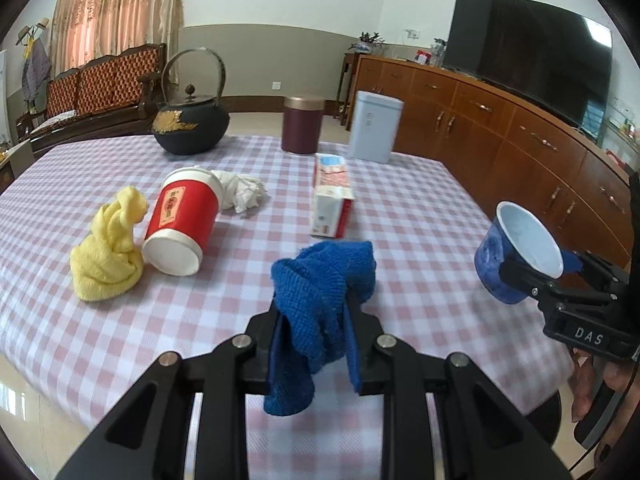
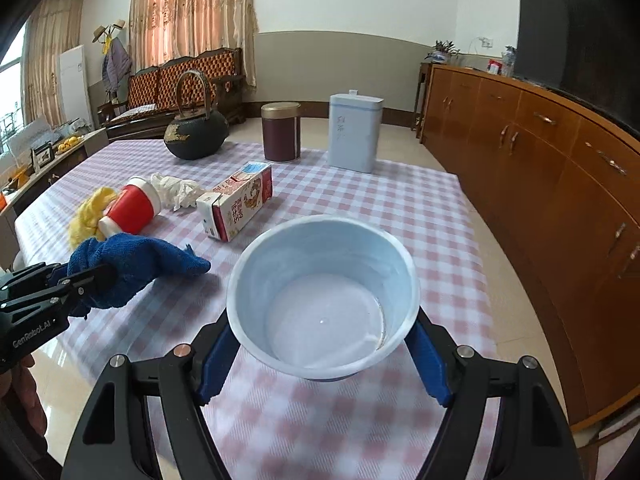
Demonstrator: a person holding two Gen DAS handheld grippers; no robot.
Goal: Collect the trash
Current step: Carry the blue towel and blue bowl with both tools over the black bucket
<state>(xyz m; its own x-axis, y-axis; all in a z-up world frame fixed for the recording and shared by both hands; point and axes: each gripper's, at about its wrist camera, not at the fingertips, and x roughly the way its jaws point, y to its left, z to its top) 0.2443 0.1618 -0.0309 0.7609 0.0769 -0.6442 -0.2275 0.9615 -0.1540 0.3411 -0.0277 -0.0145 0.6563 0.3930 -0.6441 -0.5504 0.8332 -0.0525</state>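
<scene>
My left gripper [image 1: 316,320] is shut on a blue cloth [image 1: 324,292] and holds it above the checked table [image 1: 400,216]; the cloth also shows in the right wrist view [image 2: 132,264]. My right gripper [image 2: 324,344] is shut on a blue bowl with a white inside [image 2: 324,296], held above the table's right part; the bowl also shows in the left wrist view [image 1: 516,248]. A red paper cup [image 1: 182,220] lies on its side, with a crumpled white tissue [image 1: 244,190] behind it. A red and white carton [image 1: 332,196] lies mid-table.
A yellow cloth [image 1: 110,248] lies left of the cup. A black teapot [image 1: 192,120], a maroon canister [image 1: 303,124] and a pale blue tin [image 1: 374,126] stand at the far edge. A wooden sideboard [image 1: 520,136] with a TV runs along the right.
</scene>
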